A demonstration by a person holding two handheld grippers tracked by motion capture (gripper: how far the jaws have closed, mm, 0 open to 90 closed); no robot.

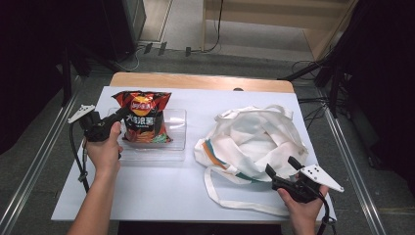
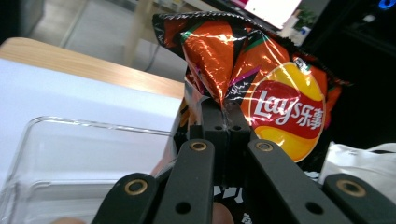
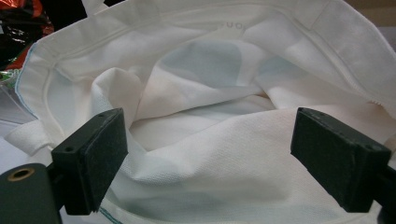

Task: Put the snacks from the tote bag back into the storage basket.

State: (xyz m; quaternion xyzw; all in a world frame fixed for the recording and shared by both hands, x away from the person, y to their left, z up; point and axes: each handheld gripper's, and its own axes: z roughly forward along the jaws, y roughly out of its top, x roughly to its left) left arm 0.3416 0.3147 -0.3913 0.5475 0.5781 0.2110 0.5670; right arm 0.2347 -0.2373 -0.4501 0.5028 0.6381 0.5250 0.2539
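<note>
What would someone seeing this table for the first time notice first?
Most striking is the shiny orange chip bag standing in the clear plastic tray at the table's left, pinched at its edge by the left hand-held gripper. At the right lies a crumpled white tote bag with its mouth open. The right hand-held gripper sits at its near edge with jaws wide apart.

chip bag [image 2: 261,79]: glossy foil | tote bag [image 3: 224,140]: matt woven cloth
</note>
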